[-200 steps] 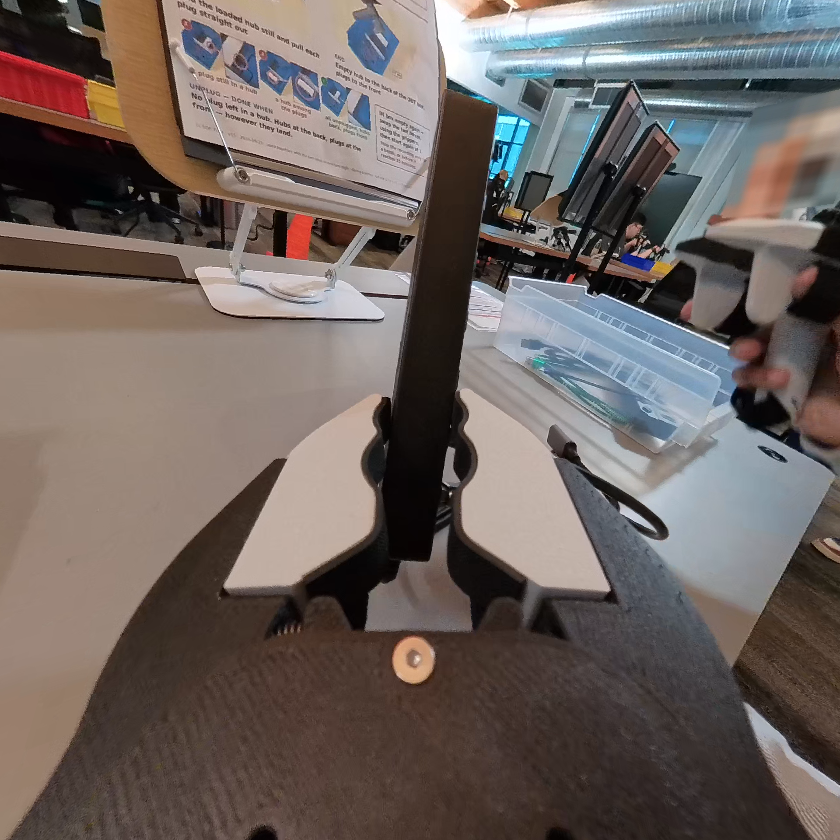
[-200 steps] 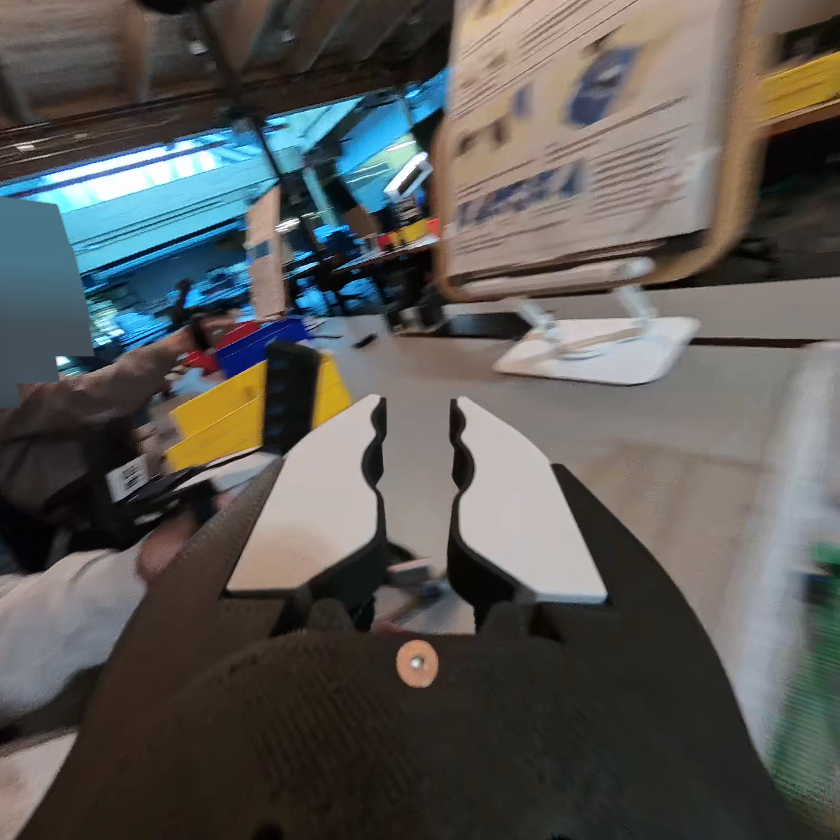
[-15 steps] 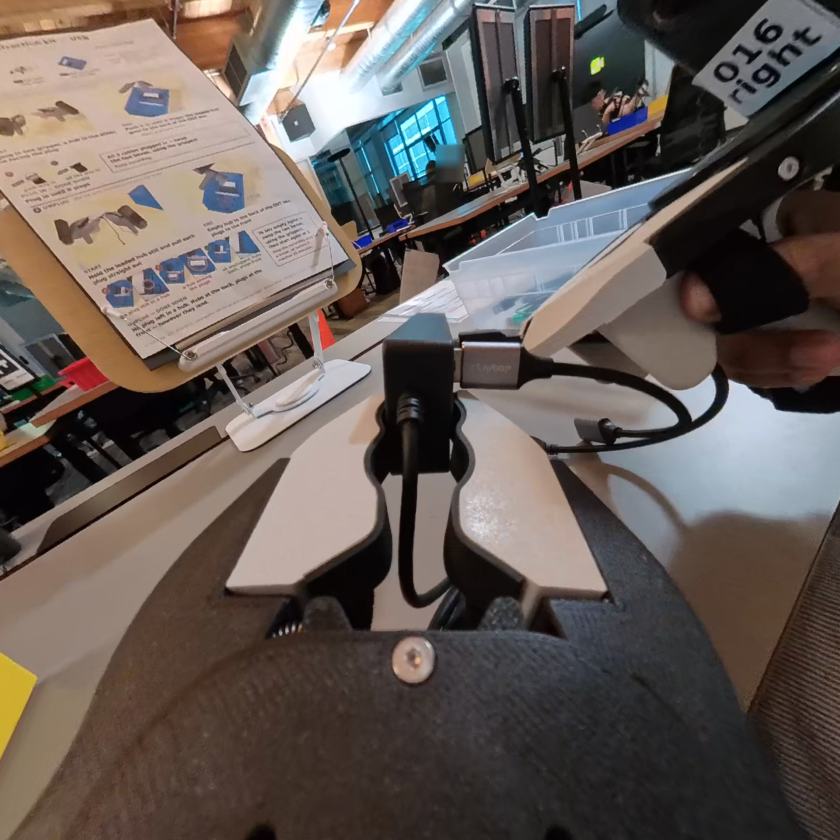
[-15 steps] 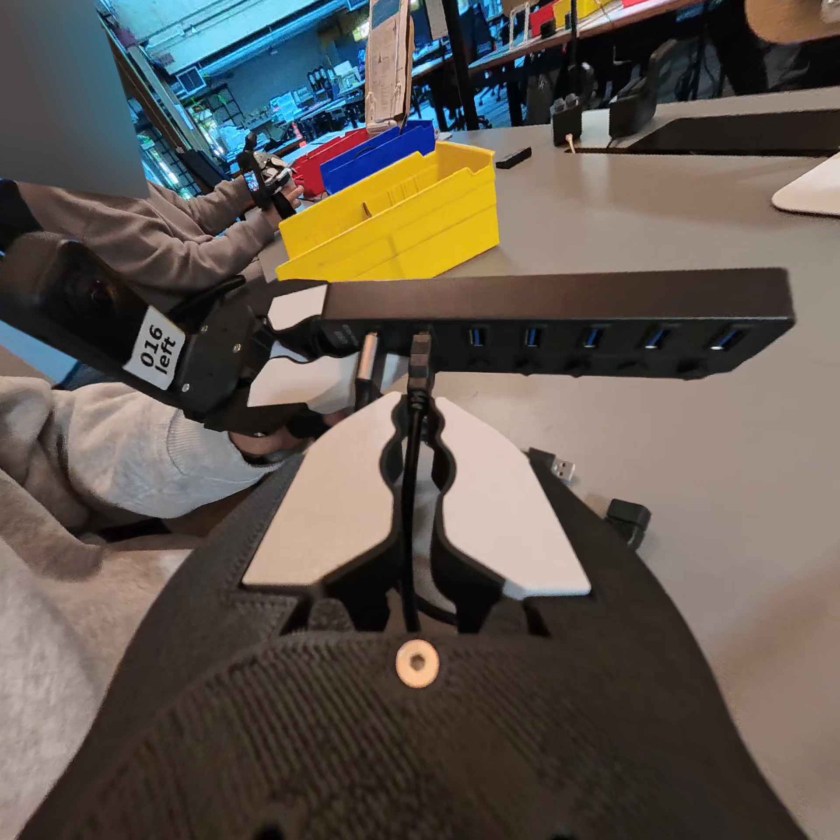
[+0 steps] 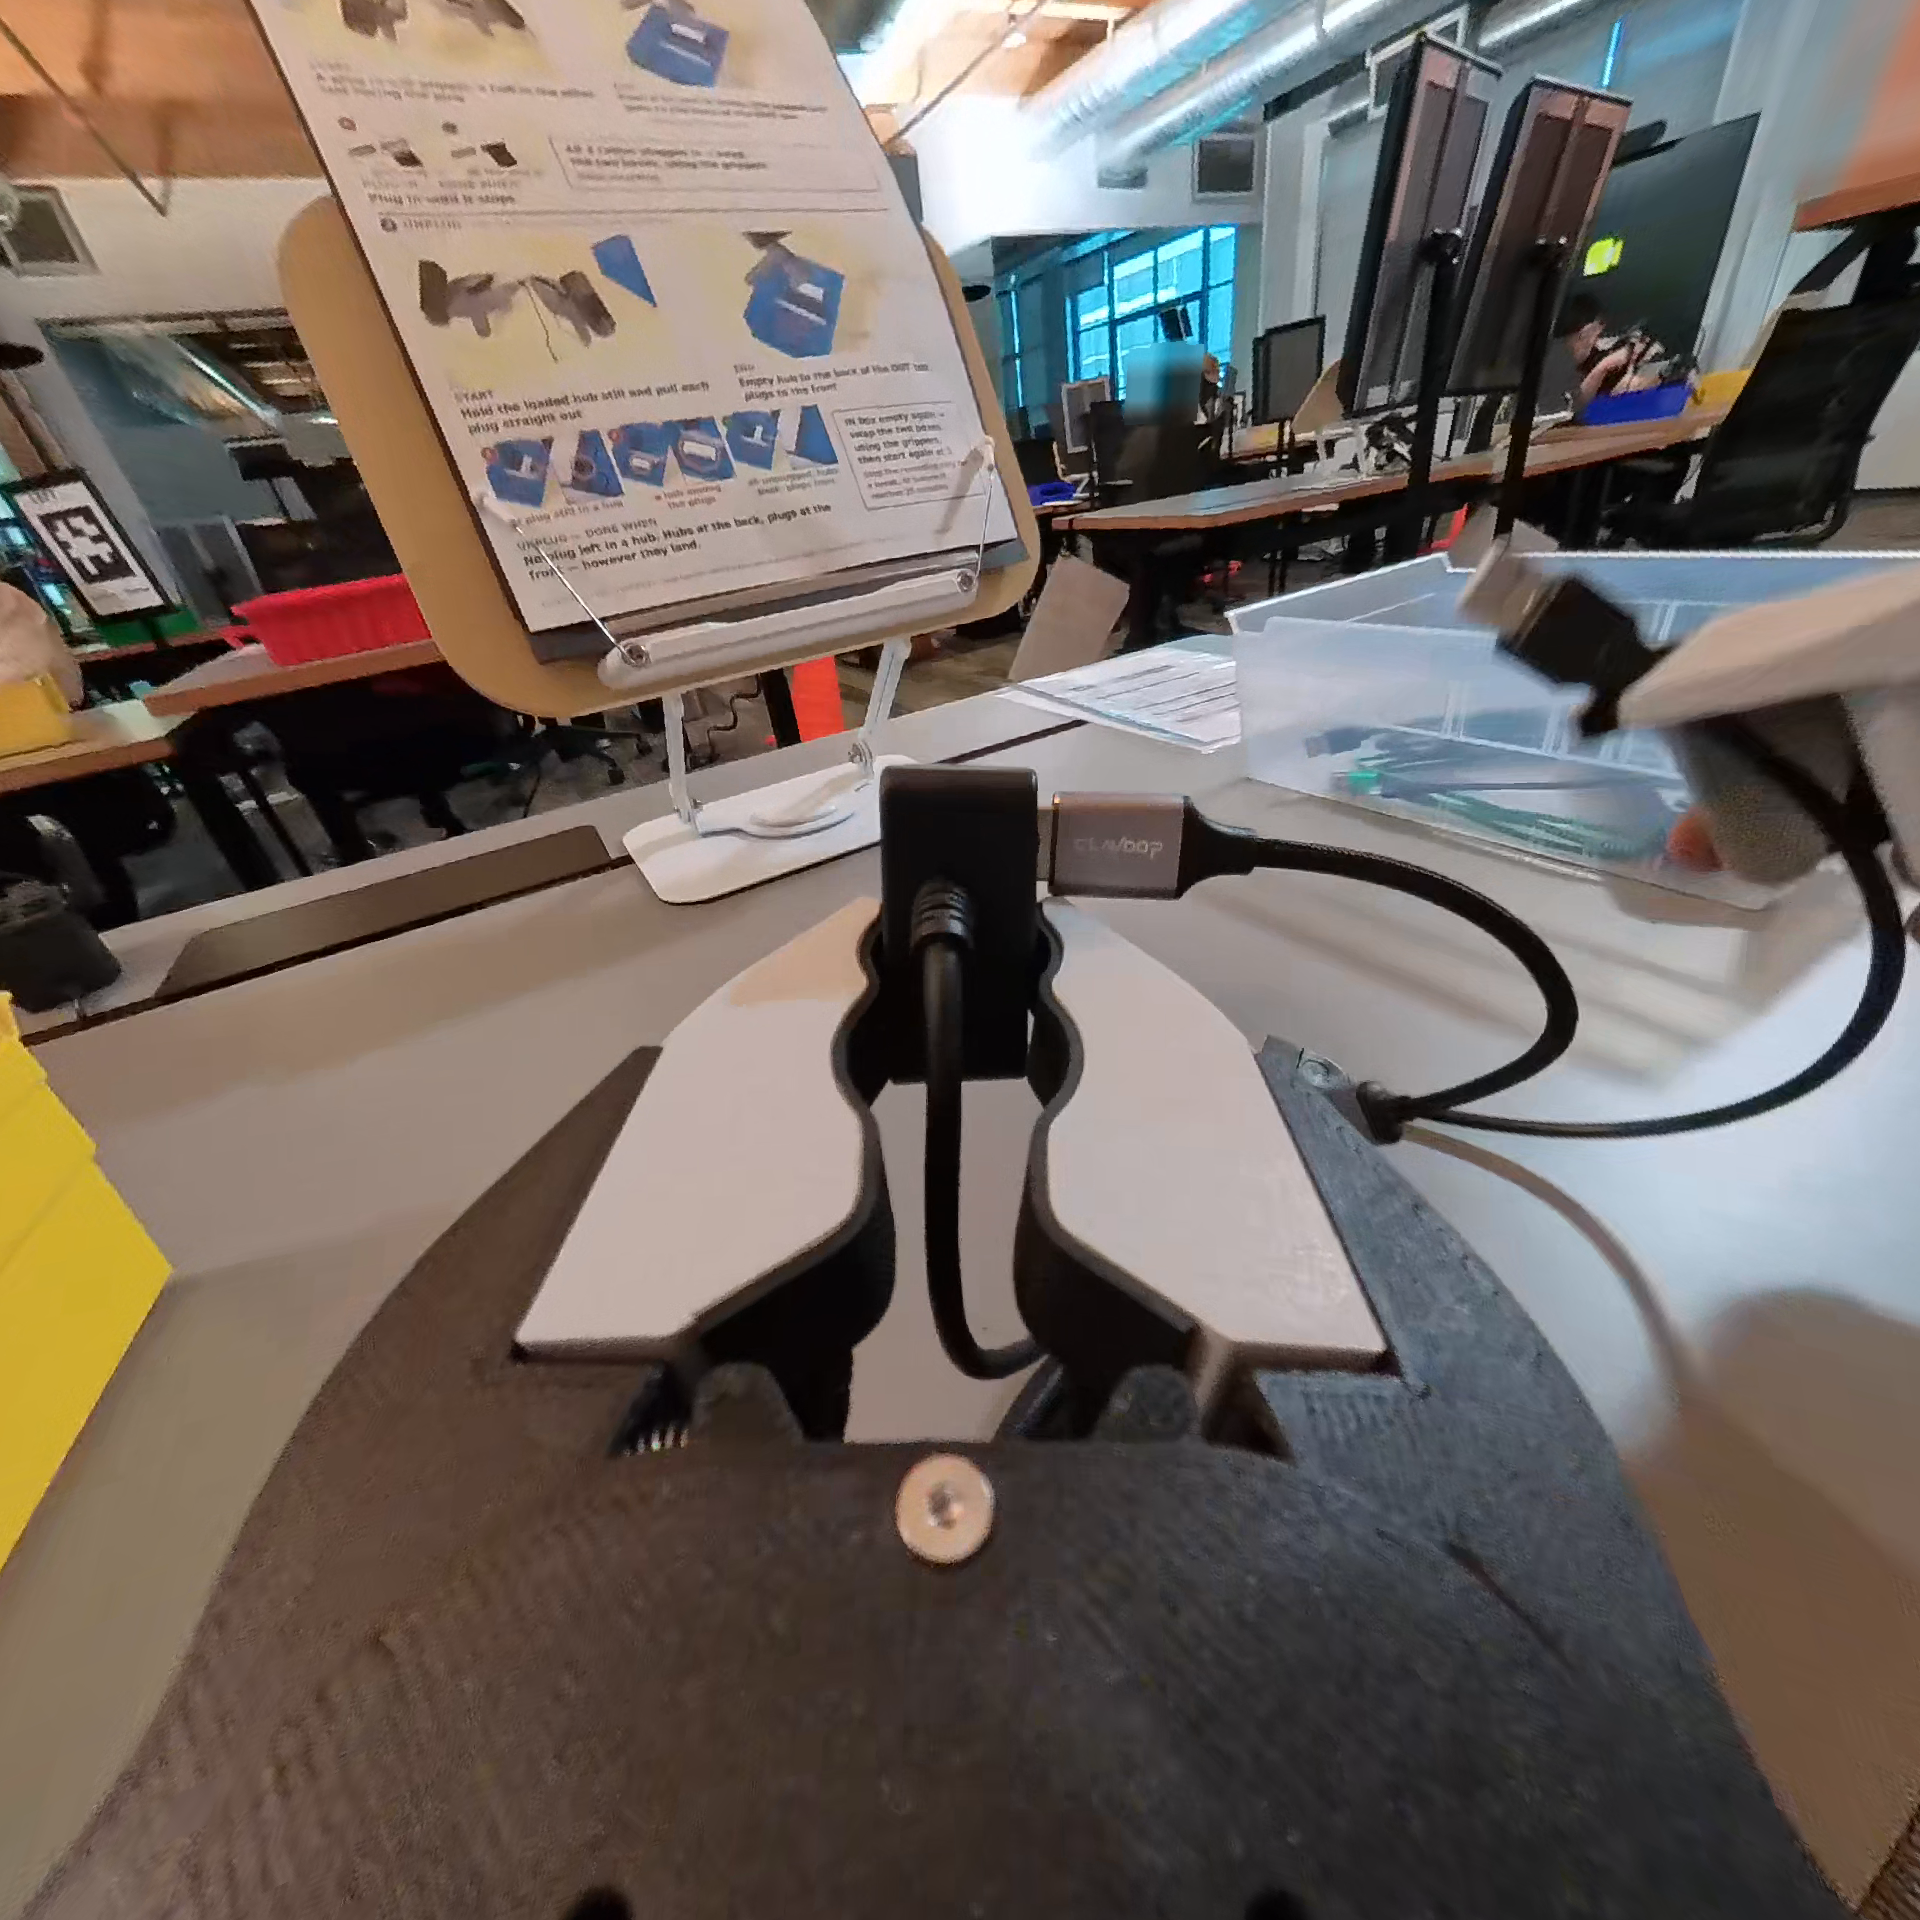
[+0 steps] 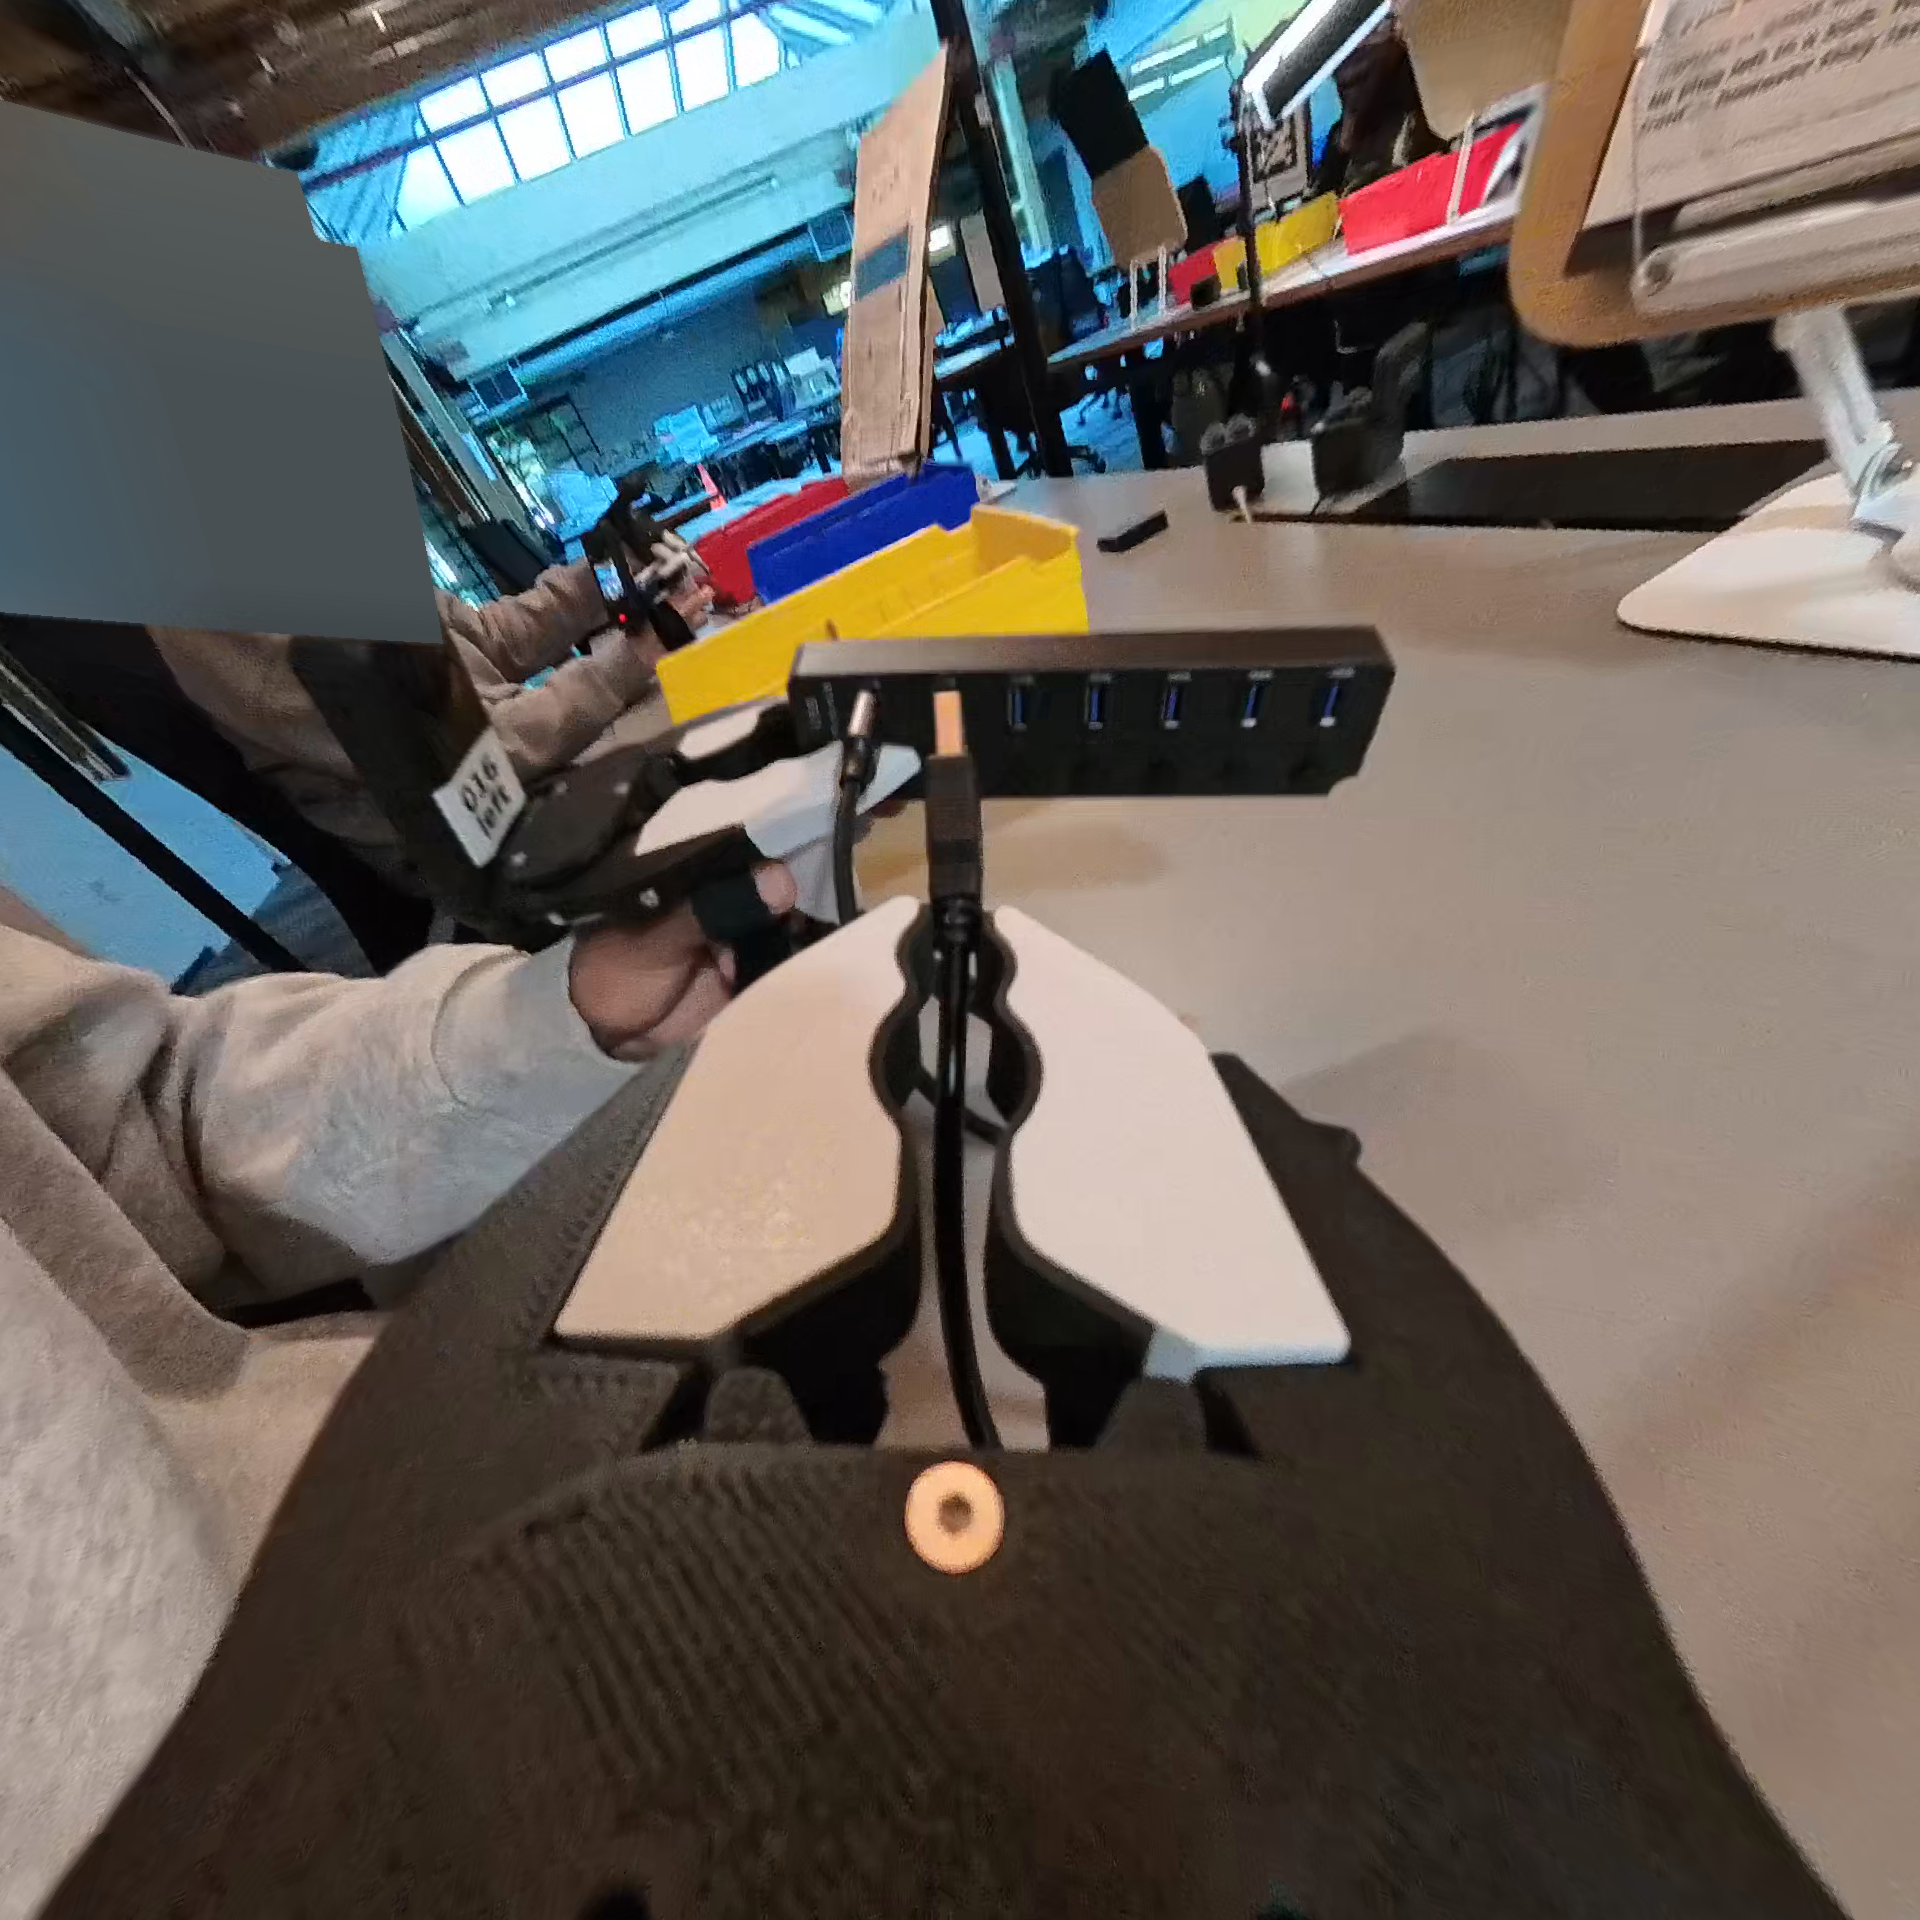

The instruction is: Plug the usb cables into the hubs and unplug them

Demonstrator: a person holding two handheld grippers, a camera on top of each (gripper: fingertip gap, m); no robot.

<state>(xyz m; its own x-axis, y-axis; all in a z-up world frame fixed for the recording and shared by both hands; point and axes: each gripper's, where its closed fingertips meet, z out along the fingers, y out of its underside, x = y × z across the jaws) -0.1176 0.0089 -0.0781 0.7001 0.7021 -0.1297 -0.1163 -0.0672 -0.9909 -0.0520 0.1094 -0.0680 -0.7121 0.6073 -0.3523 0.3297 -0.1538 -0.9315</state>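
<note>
Hub (image 6: 1091, 712) — matt black plastic casing. Silver plug (image 5: 1117, 844): brushed metal shell, braided cable. Left gripper (image 5: 956, 997) fingers (image 5: 748, 1143): smooth matt white plates over rough, ribbed black plastic. Table (image 5: 312, 1091) smooth, matt grey. Bin (image 5: 1351, 686) — clear glossy plastic. Stand board (image 5: 343, 312) looks wooden.

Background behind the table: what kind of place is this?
Probably a shared workshop or lab: long work desks, coloured parts bins, upright monitors and bare ceiling ducts.
</note>
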